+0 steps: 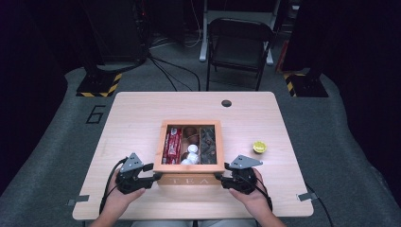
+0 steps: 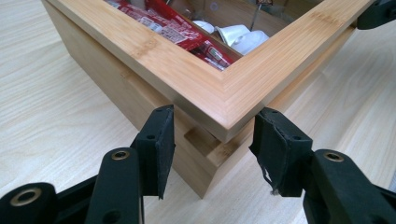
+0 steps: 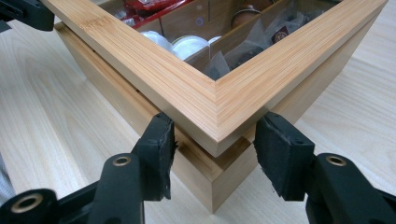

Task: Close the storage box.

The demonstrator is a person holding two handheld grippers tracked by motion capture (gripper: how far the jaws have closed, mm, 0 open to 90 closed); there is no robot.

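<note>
A wooden tea box (image 1: 191, 180) marked TEA stands at the table's near middle. Its framed lid (image 1: 189, 168) with a clear pane is lowered, with a thin gap under its front edge. Through the pane I see red packets (image 1: 172, 144), white pods (image 1: 191, 151) and dark tea bags (image 1: 207, 142). My left gripper (image 1: 152, 172) straddles the lid's front left corner (image 2: 224, 107), and its pads touch both edges. At the front right corner (image 3: 217, 112), my right gripper (image 1: 224, 171) is shut on the lid. A hand holds each gripper from below.
A yellow pod (image 1: 259, 147) lies on the table (image 1: 132, 123) to the right of the box. A cable hole (image 1: 226, 103) sits near the far edge. Beyond the table stand a folding chair (image 1: 239, 42) and two stands with striped bases.
</note>
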